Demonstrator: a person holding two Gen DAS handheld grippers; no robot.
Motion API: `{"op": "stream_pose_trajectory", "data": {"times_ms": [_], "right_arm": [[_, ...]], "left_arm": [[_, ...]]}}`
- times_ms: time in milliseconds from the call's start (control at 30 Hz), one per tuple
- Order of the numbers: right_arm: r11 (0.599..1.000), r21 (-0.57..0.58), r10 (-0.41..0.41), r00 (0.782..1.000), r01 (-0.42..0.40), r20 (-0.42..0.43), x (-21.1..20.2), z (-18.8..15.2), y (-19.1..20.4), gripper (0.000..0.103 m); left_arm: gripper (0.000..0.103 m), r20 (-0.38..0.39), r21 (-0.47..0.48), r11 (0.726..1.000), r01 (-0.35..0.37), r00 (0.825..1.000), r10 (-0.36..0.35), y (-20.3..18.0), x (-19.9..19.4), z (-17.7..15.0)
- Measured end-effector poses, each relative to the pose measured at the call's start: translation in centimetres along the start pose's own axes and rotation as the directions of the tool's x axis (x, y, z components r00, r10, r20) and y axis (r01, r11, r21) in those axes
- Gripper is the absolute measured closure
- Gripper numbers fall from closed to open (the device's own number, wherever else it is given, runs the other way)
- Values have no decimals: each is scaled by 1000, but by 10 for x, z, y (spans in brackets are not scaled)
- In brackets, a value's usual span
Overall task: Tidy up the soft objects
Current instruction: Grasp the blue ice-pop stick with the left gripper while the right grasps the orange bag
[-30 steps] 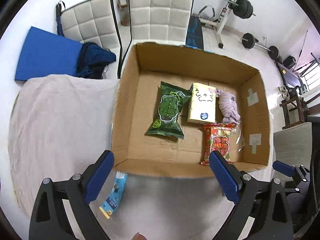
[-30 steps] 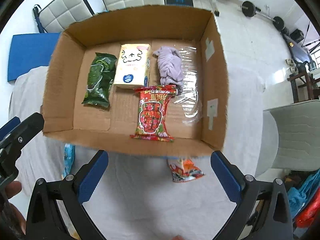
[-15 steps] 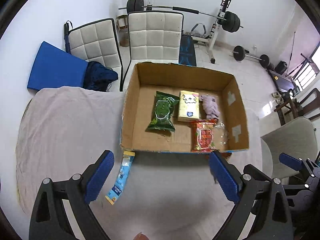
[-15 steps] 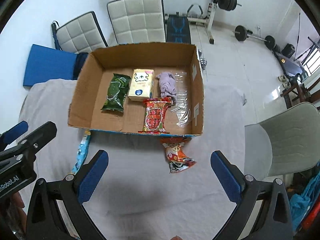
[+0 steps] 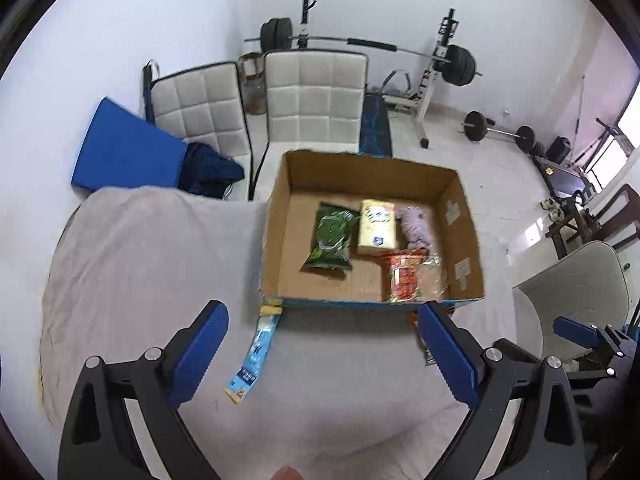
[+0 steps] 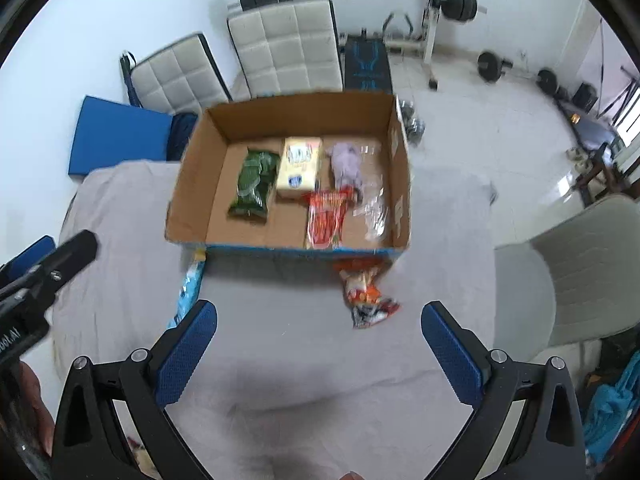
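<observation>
An open cardboard box (image 5: 276,240) (image 6: 188,208) sits on a grey-clothed table. Inside lie a green packet (image 5: 330,236) (image 6: 254,184), a yellow tissue pack (image 5: 377,227) (image 6: 300,168), a lilac cloth (image 5: 416,226) (image 6: 346,162), a red snack packet (image 5: 402,276) (image 6: 326,220) and clear plastic wrap (image 6: 372,208). A light blue packet (image 5: 256,354) (image 6: 188,288) lies in front of the box's left corner. An orange-red packet (image 6: 366,294) lies in front of its right corner. My left gripper (image 5: 324,352) and right gripper (image 6: 320,344) are both open and empty, well back from the box.
Two white padded chairs (image 5: 316,100) and a blue mat (image 5: 124,152) stand behind the table. A grey chair (image 6: 580,272) is at the right. Weight equipment (image 5: 440,68) fills the room's back. The grey cloth (image 5: 140,260) covers the table left of the box.
Both grippers have pulled back and up from the box, so it looks smaller and farther. The blue and orange-red packets in front of it have come fully into view.
</observation>
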State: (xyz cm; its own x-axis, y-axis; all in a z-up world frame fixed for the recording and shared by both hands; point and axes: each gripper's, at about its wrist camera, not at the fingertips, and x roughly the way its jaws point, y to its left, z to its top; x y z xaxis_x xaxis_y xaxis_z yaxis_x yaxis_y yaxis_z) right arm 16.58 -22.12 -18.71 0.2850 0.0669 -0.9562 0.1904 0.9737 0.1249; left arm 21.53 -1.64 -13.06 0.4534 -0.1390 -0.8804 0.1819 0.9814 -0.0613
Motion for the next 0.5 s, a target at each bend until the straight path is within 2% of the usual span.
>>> {"op": "stream_pose_trajectory", "data": {"times_ms": [100, 233, 300, 367, 500], "right_arm": [[999, 13, -39, 997, 40, -68, 33, 1, -18, 0], [993, 7, -113, 980, 115, -161, 91, 0, -35, 0], [990, -6, -140, 969, 142, -202, 120, -2, -37, 0], [989, -11, -147, 962, 148, -230, 142, -4, -37, 0], [987, -12, -156, 954, 159, -257, 180, -8, -30, 0]], "left_arm": [[6, -33, -12, 998, -54, 998, 53, 18, 16, -6], [6, -124, -40, 990, -133, 984, 127, 49, 56, -18], [6, -201, -44, 987, -153, 969, 142, 64, 86, -28], [6, -279, -41, 983, -179, 947, 161, 78, 119, -42], [6, -411, -31, 986, -166, 901, 139, 95, 181, -71]]}}
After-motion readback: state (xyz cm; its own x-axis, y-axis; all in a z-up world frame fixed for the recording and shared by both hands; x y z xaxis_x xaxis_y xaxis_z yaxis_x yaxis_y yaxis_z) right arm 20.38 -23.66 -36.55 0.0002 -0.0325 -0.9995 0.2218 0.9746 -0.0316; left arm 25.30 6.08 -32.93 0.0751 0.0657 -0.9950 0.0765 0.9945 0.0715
